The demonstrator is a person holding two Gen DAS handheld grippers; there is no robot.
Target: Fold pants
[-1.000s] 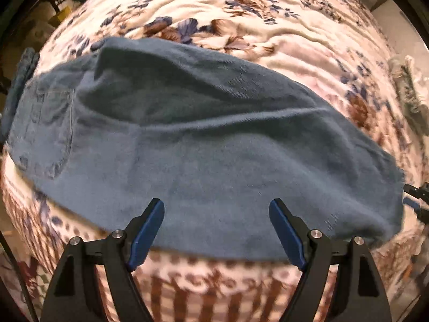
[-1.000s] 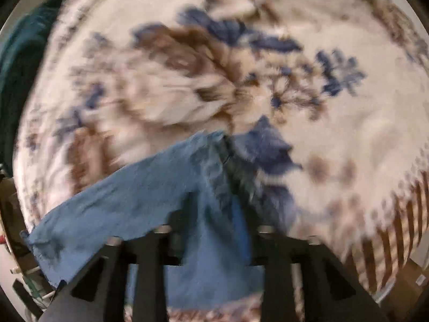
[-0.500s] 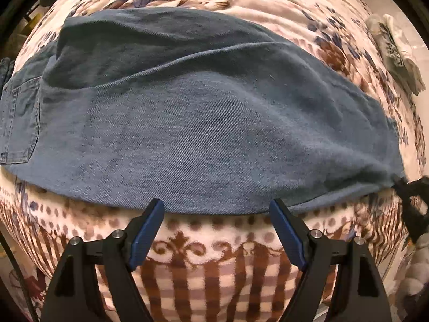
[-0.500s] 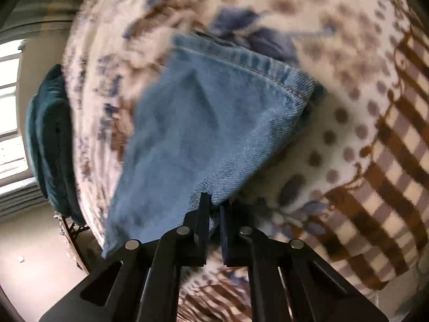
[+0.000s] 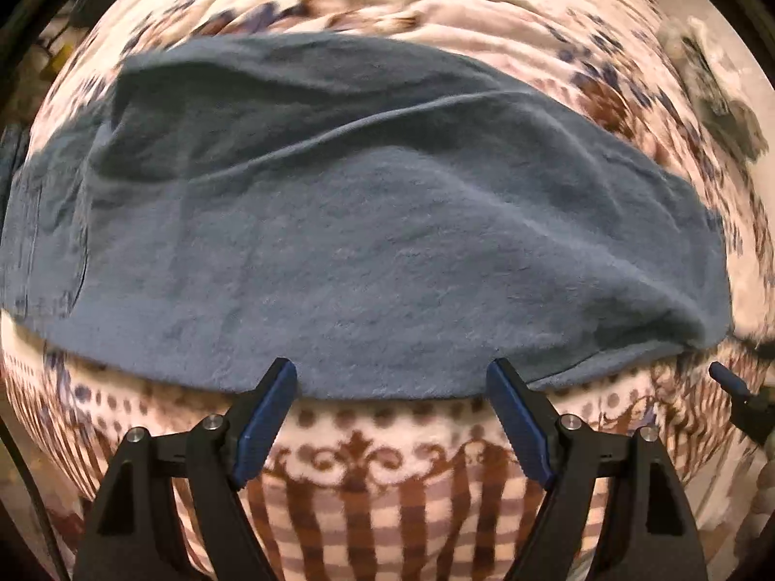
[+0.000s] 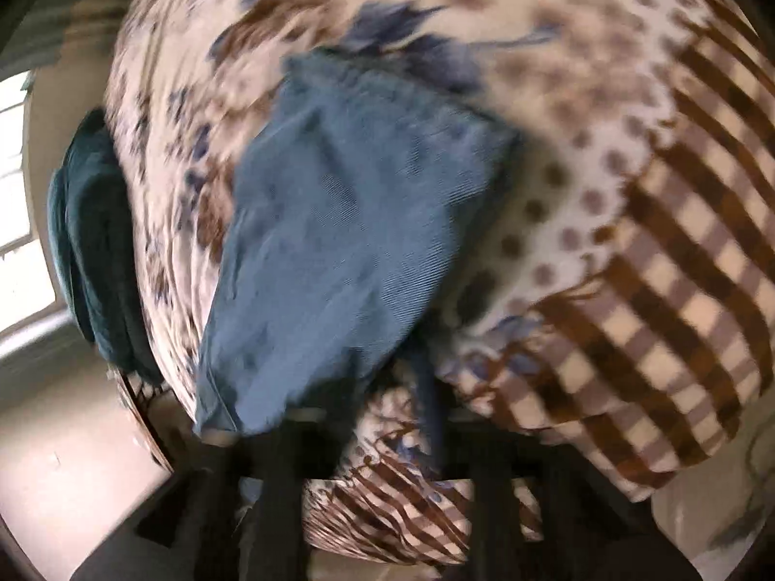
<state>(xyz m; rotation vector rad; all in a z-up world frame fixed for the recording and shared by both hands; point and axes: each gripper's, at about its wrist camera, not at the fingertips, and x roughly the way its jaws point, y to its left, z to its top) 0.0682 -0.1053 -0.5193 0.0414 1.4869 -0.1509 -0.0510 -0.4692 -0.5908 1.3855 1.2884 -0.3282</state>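
Blue jeans [image 5: 387, 222] lie folded lengthwise across a floral blanket [image 5: 387, 445], with a back pocket at the far left. My left gripper [image 5: 392, 373] points straight down over the jeans' near edge, open, with nothing between its blue pads [image 5: 266, 416]. The right gripper [image 5: 731, 382] shows at the right edge, just off the leg end. In the blurred right wrist view the leg end of the jeans [image 6: 348, 232] lies ahead. My right gripper [image 6: 358, 402] is opening, its jaws spread. The cloth's near corner rests by the left finger, and the pads do not press it.
The blanket's brown checked border [image 6: 678, 266] hangs over the bed's near edge. A dark teal folded cloth [image 6: 92, 252] sits at the bed's far side near a bright window. A grey and white item [image 5: 717, 97] lies on the blanket at the upper right.
The right gripper, shut on the jeans' leg end half a second ago, has spread its jaws and let the cloth go. The left gripper drifted slightly along the near edge.
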